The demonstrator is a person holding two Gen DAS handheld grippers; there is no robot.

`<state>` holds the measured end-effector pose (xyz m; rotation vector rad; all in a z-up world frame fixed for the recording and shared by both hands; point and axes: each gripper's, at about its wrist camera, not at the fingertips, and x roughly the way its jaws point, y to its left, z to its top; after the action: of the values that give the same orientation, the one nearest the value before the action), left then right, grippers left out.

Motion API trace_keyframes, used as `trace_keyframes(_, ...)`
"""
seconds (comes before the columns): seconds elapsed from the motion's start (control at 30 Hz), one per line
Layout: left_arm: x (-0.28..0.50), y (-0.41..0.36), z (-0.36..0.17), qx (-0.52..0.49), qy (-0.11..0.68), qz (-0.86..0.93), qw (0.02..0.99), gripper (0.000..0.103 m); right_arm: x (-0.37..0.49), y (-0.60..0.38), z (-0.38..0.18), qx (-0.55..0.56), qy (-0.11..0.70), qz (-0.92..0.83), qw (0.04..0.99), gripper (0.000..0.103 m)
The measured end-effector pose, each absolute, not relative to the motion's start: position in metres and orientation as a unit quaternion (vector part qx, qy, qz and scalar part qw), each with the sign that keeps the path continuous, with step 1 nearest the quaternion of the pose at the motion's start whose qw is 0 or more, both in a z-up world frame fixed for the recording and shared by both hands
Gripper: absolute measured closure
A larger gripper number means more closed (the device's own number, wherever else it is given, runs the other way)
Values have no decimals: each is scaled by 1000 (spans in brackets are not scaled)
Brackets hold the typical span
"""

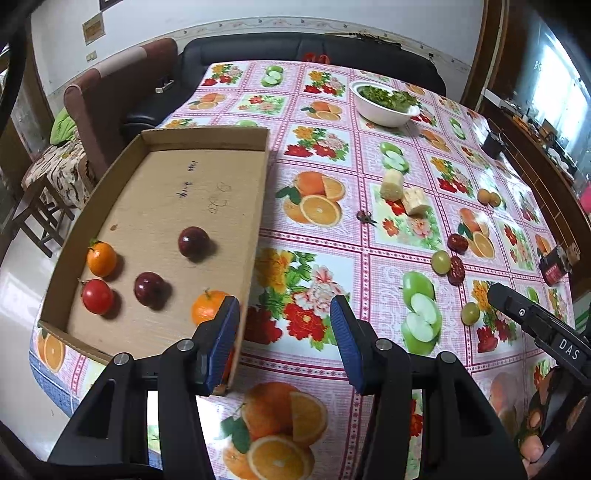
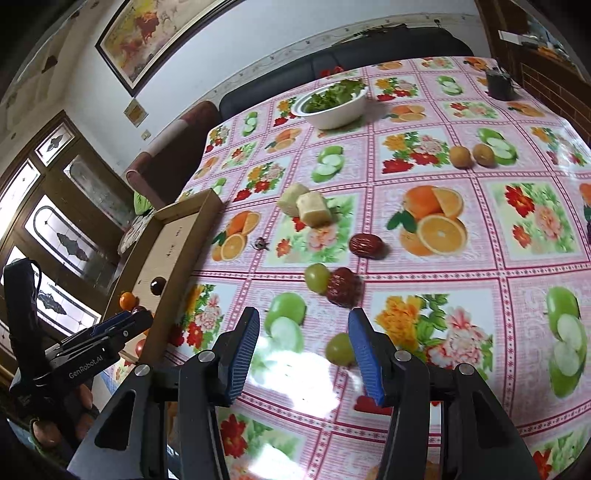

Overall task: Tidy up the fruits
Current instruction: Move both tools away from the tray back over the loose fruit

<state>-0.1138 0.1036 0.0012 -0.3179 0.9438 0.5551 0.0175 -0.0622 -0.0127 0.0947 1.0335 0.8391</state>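
hovering with jaws apart, right gripper (image 2: pixel 303 354) nears a green grape (image 2: pixel 340 349) — left gripper (image 1: pixel 282 339), apart too, waits by the cardboard tray (image 1: pixel 258 206).

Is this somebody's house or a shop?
Most likely a home's living or dining room: a table with a pink fruit-print tablecloth, a black leather sofa behind it, and a framed painting on the wall.
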Motion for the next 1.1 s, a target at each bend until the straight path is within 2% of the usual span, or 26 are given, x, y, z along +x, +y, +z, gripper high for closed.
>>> trace_keyframes(0.7,-76,87,-18,-156,476,221,837,54,44,-104,-40,68,502,330,797,50)
trace_keyframes(1.1,-9,95,-11,-167,469,190,847,54,111,-107,-31,63,475,297,826,53)
